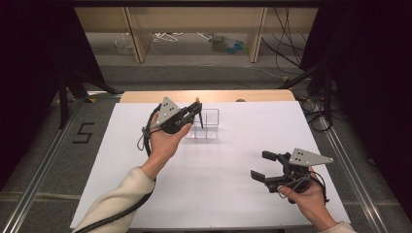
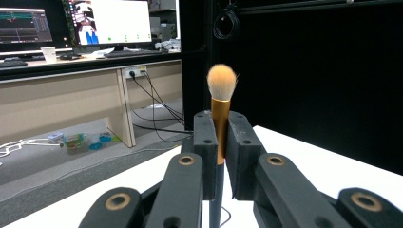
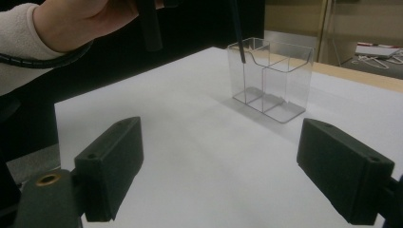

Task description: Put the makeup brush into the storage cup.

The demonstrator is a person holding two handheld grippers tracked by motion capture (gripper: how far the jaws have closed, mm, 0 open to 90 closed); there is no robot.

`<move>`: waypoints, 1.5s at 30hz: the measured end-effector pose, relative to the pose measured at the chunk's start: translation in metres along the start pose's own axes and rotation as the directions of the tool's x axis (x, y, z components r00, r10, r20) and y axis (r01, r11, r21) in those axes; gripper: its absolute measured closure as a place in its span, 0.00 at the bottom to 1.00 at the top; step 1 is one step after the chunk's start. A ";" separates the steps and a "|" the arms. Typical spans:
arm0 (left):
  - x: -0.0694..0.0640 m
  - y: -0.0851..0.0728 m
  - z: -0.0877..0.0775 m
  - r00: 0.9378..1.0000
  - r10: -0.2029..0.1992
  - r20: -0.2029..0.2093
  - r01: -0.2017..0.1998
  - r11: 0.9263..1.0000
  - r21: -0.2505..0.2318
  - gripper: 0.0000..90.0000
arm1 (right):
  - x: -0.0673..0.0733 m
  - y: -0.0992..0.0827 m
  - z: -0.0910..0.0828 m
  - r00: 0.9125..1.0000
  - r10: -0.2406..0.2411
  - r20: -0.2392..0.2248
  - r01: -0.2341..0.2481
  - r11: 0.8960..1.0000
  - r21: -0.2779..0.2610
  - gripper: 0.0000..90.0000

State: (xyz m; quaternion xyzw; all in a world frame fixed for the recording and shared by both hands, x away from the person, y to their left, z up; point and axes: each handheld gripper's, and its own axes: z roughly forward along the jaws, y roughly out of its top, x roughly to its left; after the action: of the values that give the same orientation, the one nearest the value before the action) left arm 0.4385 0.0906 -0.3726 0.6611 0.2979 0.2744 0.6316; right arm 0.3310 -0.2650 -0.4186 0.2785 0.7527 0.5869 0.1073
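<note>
Nearest the person, the right gripper (image 1: pixel 266 167) sits low at the near-right of the white table (image 1: pixel 233 194), jaws wide apart w/ nothing between them, well apart from the action. Farther in, the left gripper (image 2: pixel 219 142) is clamped on a makeup brush (image 2: pixel 221 102): jaws pinch the gold ferrule, bristles up, dark handle hanging down below. In the high view the left hand (image 1: pixel 165 138) holds it just beside and above a clear acrylic organizer (image 1: pixel 206 124) near the table's far edge; the right gripper view shows the handle tip at about rim level of the organizer's near compartment (image 3: pixel 247 71), whether it's inside the rim yet can't be told. Likely step: dropping the brush handle-first into that compartment. To do it well: keep the brush vertical, centre the tip over the opening clear of the divider, lower until the handle is well inside, then open; the box is light and prob. slides if nudged sideways. Beyond the table, on the floor at left, a "5" (image 1: pixel 83 132) is marked. No brand legible on brush or box.
</note>
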 end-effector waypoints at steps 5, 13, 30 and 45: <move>0.000 0.001 0.001 1.000 0.002 -0.001 -0.002 1.000 -0.001 0.93 | -0.001 0.000 0.000 1.000 -0.022 0.014 0.022 1.000 0.000 0.18; 0.002 0.002 0.002 1.000 0.004 -0.005 -0.004 1.000 -0.006 0.93 | -0.001 0.000 0.000 1.000 -0.022 0.009 0.022 1.000 -0.002 0.18; 0.004 0.005 0.006 1.000 0.013 -0.015 -0.013 1.000 -0.012 0.93 | -0.001 0.001 -0.002 0.999 -0.025 0.022 0.024 1.000 0.020 0.18; 0.007 0.005 0.010 0.999 0.022 -0.025 -0.023 1.000 -0.016 0.93 | -0.001 0.000 0.001 1.000 -0.019 0.004 0.019 1.000 -0.013 0.18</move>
State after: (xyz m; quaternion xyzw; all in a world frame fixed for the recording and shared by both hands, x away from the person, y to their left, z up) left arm 0.4509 0.0887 -0.3683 0.6556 0.2962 0.2922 0.6301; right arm 0.3326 -0.2650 -0.4195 0.2717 0.7512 0.5903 0.1163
